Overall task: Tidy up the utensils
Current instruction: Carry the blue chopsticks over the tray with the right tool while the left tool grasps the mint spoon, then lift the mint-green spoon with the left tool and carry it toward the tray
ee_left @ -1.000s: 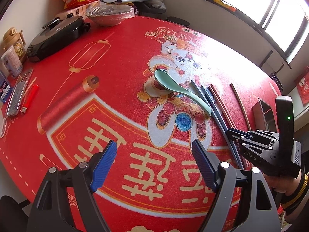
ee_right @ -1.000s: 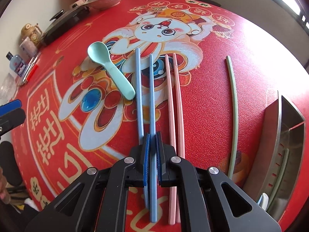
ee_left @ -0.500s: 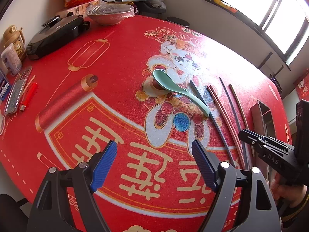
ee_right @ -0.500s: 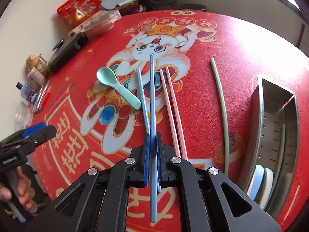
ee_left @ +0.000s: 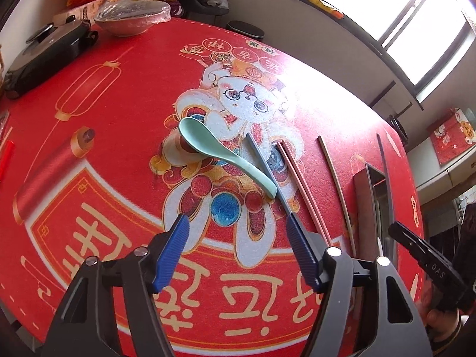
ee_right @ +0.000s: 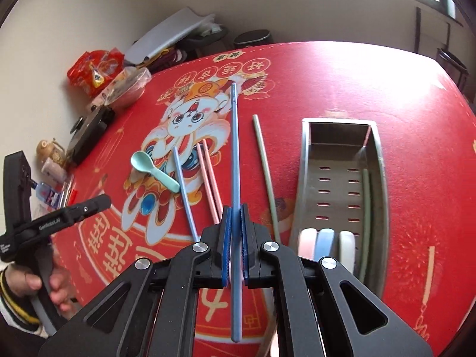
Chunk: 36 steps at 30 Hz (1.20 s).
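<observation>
Home dining room: festive red tablecloth (ee_left: 119, 95), snack bags (ee_right: 95, 71), covered bowl (ee_left: 134, 17).

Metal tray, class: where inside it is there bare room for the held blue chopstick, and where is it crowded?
The metal tray is bare across its slotted floor, from the far wall to the three spoon handles at the near end. A green chopstick lines its right wall. The blue chopstick fits between.

the right gripper (ee_right: 235, 235), clamped on a long slim blue plastic chopstick (ee_right: 234, 160), has lifted it off the red printed tablecloth (ee_right: 342, 74), away from its blue mate (ee_right: 184, 196).
</observation>
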Motion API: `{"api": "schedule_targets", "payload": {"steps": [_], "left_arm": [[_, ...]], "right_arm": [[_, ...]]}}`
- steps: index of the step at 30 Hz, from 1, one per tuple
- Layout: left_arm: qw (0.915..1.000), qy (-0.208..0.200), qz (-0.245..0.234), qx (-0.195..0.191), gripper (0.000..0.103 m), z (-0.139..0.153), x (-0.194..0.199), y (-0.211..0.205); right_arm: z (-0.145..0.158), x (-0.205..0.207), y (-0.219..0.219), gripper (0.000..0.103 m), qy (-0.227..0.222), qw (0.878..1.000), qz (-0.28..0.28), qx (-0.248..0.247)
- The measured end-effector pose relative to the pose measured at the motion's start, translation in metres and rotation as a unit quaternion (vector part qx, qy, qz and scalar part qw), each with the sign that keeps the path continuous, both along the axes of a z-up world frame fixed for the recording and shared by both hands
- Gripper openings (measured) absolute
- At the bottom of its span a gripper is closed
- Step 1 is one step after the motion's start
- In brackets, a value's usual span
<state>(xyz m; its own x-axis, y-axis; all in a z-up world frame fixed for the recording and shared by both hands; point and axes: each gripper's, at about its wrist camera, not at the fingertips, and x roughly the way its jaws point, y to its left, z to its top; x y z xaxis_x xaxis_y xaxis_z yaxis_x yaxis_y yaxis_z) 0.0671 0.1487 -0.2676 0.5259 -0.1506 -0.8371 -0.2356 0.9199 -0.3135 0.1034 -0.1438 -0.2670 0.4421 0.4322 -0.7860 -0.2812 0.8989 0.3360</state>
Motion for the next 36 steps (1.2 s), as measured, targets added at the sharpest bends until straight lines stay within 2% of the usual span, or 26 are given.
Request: {"api": "schedule_targets", "payload": {"steps": [1, 4, 8, 12, 14, 17, 21, 28, 36], "left_arm": [[1.0, 0.0, -0.002, 0.006, 0.058, 0.0, 0.007, 0.003], [0.9986, -0.01, -0.023, 0.047, 0.057, 0.005, 0.033, 0.013], [0.9952, -0.017, -0.055, 0.079, 0.052, 0.012, 0.076, 0.041], [0.994, 0.001, -0.075, 0.08, 0.048, 0.002, 0.119, 0.065], [0.9934, 0.011, -0.091, 0.068, 0.037, -0.007, 0.133, 0.071], [0.991, 0.03, -0.116, 0.06, 0.03, -0.022, 0.147, 0.07], [0.9883, 0.049, -0.138, 0.043, 0.027, -0.039, 0.157, 0.066], [0.9839, 0.075, -0.157, 0.04, 0.015, -0.05, 0.15, 0.066], [0.9813, 0.096, -0.162, 0.038, 0.014, -0.052, 0.117, 0.071]], "right_arm": [[0.001, -0.001, -0.007, 0.006, 0.0, 1.0, -0.009, 0.001], [0.003, -0.006, -0.025, 0.006, 0.001, 0.999, -0.032, 0.004], [0.004, -0.012, -0.041, 0.006, 0.001, 0.999, -0.053, 0.0], [0.002, -0.016, -0.047, 0.006, 0.005, 0.998, -0.067, -0.006], [0.002, -0.019, -0.049, 0.006, 0.006, 0.997, -0.07, -0.011], [0.002, -0.021, -0.049, 0.006, 0.008, 0.997, -0.075, -0.018], [0.001, -0.022, -0.049, 0.006, 0.013, 0.996, -0.08, -0.025], [0.002, -0.021, -0.045, 0.006, 0.014, 0.997, -0.077, -0.026], [0.005, -0.017, -0.035, 0.006, 0.009, 0.998, -0.057, -0.02]]}}
